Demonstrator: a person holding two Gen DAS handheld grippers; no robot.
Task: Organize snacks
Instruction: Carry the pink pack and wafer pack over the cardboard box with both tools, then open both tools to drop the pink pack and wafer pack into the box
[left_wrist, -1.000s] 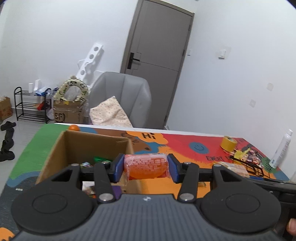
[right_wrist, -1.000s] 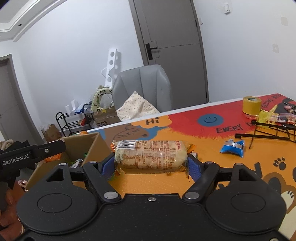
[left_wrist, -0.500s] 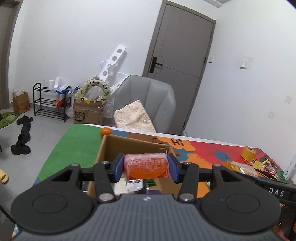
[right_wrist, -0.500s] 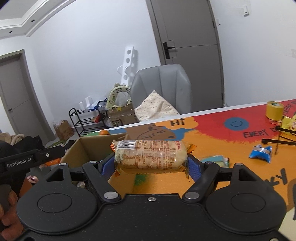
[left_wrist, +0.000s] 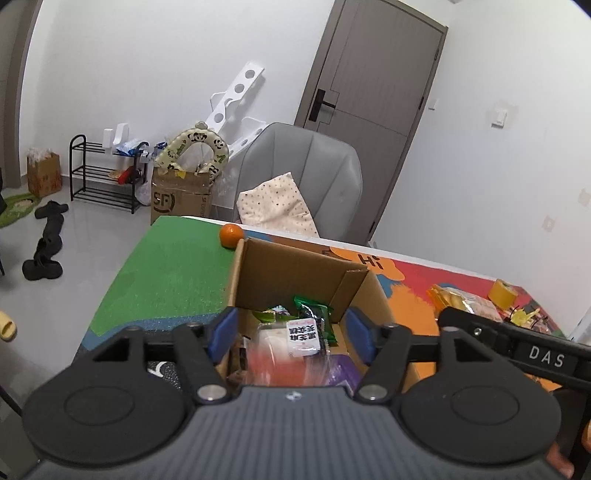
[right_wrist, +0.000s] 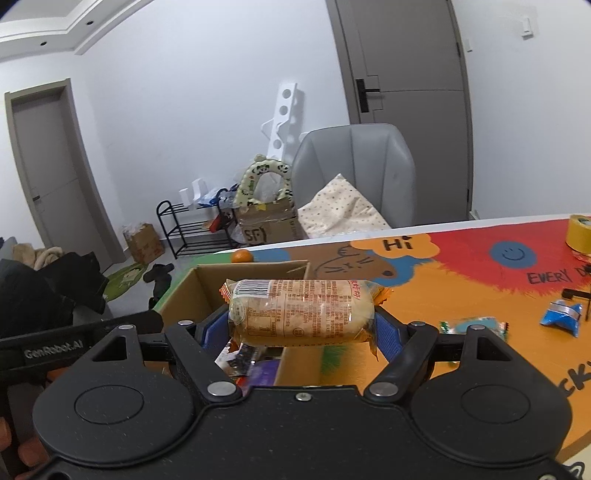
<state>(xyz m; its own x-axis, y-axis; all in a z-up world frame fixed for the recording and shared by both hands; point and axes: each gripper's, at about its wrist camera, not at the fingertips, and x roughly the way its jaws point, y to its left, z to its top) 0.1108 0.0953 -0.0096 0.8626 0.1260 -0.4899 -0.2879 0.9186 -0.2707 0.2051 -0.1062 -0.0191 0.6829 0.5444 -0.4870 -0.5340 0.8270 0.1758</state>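
An open cardboard box (left_wrist: 295, 269) sits on the colourful table mat and holds several snack packs. My left gripper (left_wrist: 291, 330) is open over the box. A blurred orange snack pack (left_wrist: 273, 363) is below its jaws, inside the box. My right gripper (right_wrist: 301, 328) is shut on a wrapped bread roll (right_wrist: 301, 314) and holds it level above the box's right wall (right_wrist: 295, 354). The box also shows in the right wrist view (right_wrist: 207, 291).
An orange (left_wrist: 231, 235) lies behind the box. Loose snacks (right_wrist: 561, 315) and a green-blue pack (right_wrist: 472, 325) lie on the mat to the right. A yellow tape roll (right_wrist: 580, 234) stands far right. A grey chair (left_wrist: 299, 184) is behind the table.
My left gripper has opened and let go of the orange snack pack, which drops into the box. My right gripper has moved left with the bread roll, over the box's edge.
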